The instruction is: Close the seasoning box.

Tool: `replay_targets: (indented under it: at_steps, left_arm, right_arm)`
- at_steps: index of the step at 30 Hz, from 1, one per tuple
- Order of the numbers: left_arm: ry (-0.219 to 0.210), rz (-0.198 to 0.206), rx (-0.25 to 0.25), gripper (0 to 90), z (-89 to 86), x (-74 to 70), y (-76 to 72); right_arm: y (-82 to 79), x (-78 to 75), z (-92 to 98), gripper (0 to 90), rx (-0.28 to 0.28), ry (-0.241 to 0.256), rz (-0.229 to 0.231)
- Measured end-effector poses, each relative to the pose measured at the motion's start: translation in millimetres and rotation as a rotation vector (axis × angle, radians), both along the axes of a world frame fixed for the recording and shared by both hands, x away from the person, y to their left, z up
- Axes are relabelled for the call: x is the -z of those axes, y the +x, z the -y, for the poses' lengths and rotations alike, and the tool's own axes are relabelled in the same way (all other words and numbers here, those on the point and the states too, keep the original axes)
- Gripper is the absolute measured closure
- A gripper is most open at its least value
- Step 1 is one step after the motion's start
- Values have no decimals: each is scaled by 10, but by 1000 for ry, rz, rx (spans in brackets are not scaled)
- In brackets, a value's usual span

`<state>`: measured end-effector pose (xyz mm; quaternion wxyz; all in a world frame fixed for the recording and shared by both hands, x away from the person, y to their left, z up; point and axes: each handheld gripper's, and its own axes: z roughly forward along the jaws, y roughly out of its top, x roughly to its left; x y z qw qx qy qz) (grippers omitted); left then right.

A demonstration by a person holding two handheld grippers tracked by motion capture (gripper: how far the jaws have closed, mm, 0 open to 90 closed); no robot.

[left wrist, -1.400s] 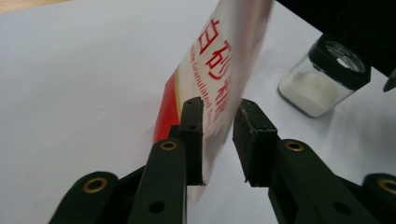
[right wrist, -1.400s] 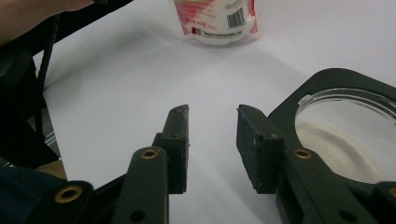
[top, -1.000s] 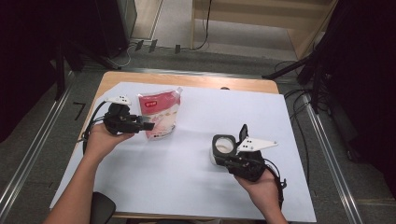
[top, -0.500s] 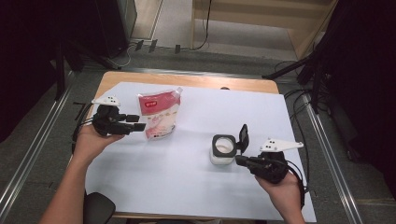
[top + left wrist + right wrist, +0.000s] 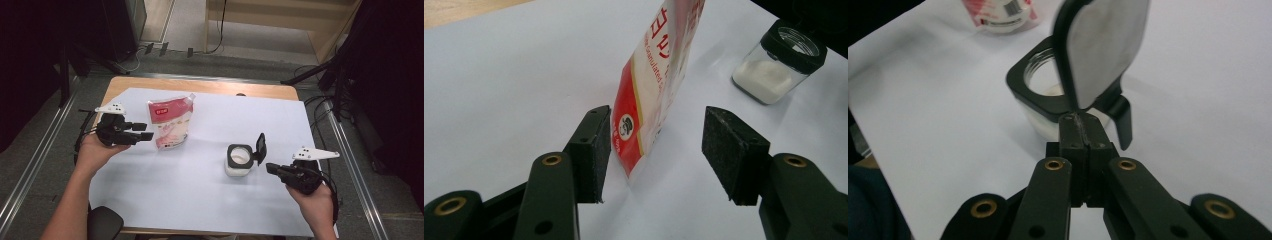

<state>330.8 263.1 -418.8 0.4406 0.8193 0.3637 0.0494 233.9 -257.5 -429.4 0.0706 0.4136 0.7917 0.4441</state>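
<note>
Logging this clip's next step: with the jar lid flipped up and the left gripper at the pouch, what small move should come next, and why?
Probably close the left gripper on the pouch: its open jaws already straddle the pouch's lower edge. The jar stands with its lid up, and the right gripper, jaws shut, is beside it.

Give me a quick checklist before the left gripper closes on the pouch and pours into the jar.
1. Left gripper open, jaws either side of the red and white stand-up pouch: ok.
2. Pouch upright on the white paper sheet: ok.
3. Black flip lid of the square glass jar raised: ok.
4. Right gripper shut, clear of the jar mouth: ok.
5. Pouch spout opened: cannot tell.
6. Jar has room for more white powder: cannot tell.
</note>
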Motion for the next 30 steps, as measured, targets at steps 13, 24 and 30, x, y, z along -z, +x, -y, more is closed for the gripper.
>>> replay_targets:
  at_steps: [13,24,30]
  left_arm:
    - [14,-6,9,460,11,12,5]
    - [6,-6,11,461,14,15,3]
    - [6,-10,2,462,8,20,3]
  right_arm:
    - [229,34,-16,900,76,49,17]
    - [375,45,-98,900,87,55,23]
    - [461,26,-111,900,91,70,29]
